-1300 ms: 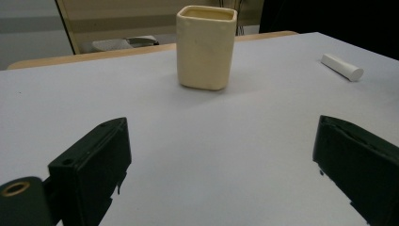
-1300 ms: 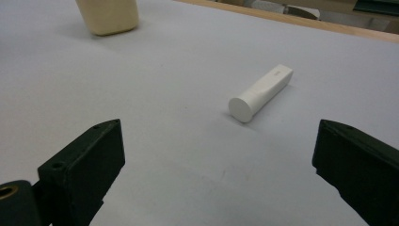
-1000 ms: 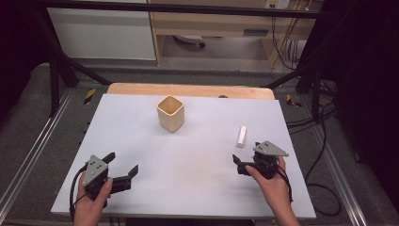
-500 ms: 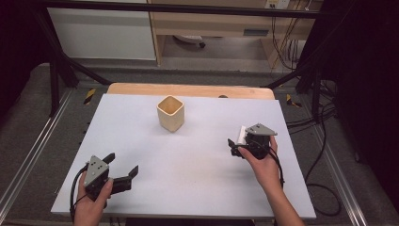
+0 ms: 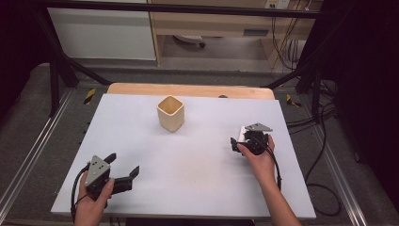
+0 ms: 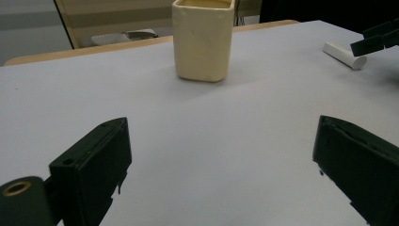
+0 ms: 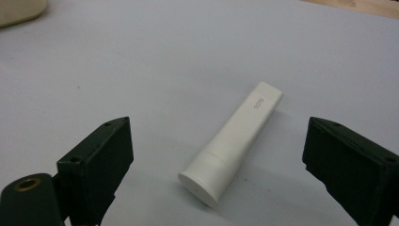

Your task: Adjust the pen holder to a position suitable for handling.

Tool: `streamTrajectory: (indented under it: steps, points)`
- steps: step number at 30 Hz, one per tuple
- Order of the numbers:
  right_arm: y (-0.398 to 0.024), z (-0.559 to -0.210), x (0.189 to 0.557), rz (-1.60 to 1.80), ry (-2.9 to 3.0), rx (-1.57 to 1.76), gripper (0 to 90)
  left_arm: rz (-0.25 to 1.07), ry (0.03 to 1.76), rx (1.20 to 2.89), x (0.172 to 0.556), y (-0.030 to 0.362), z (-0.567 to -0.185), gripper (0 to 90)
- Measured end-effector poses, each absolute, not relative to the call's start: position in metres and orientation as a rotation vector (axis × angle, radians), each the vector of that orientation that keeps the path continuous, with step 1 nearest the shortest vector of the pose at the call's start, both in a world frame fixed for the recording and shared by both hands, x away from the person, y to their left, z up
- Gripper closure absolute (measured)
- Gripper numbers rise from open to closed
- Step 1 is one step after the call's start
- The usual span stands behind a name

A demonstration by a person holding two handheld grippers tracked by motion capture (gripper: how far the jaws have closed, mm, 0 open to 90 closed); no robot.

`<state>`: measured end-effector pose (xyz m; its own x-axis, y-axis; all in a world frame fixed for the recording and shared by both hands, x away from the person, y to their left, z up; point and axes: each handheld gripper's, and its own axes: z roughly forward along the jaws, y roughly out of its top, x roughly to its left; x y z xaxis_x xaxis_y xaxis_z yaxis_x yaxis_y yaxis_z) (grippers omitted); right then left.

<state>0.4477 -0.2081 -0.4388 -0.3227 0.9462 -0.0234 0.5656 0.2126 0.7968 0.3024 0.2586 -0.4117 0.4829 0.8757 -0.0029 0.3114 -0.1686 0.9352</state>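
From above, the right gripper (image 5: pixel 241 140) hovered over a white tube (image 5: pixel 242 133) near the table's (image 5: pixel 197 165) right edge. Its own view showed jaws wide but just closing, straddling the tube (image 7: pixel 234 140) untouched: seemingly light, smooth; grip mid-body.

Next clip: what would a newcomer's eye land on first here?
Probably the white tube lying flat on the pale table, framed between the open jaws of the right gripper, which have just been closing without touching it. Next, the cream square cup standing upright toward the table's far edge.
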Motion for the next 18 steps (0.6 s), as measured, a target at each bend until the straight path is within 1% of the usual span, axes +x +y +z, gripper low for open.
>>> streamTrajectory:
  steps: [5,8,11,12,13,15,16,17,18]
  points:
    - [-0.206,-0.442,0.458,0.969,1.948,1.445,17.5,0.696,1.017,1.723,0.303,0.258,-0.412,5.3]
    - [-0.206,-0.446,0.461,0.947,1.949,1.459,19.5,0.698,1.011,1.726,0.302,0.258,-0.412,5.3]
    - [-0.205,-0.451,0.463,0.920,1.961,1.461,26.1,0.695,1.011,1.725,0.302,0.257,-0.412,5.3]
    - [-0.205,-0.451,0.463,0.920,1.961,1.461,26.1,0.693,1.011,1.725,0.302,0.257,-0.412,5.3]
    - [-0.206,-0.452,0.463,0.920,1.967,1.468,30.7,0.693,1.010,1.728,0.303,0.257,-0.412,5.3]
    - [-0.207,-0.452,0.463,0.917,1.972,1.468,34.7,0.693,1.010,1.730,0.303,0.257,-0.412,5.4]
    - [-0.207,-0.452,0.463,0.917,1.972,1.468,34.7,0.694,1.009,1.731,0.303,0.257,-0.412,5.4]
    - [-0.208,-0.453,0.464,0.921,1.976,1.480,39.3,0.695,1.008,1.731,0.302,0.257,-0.412,5.6]
    - [-0.208,-0.453,0.464,0.919,1.984,1.478,41.4,0.694,1.008,1.731,0.302,0.257,-0.412,5.6]
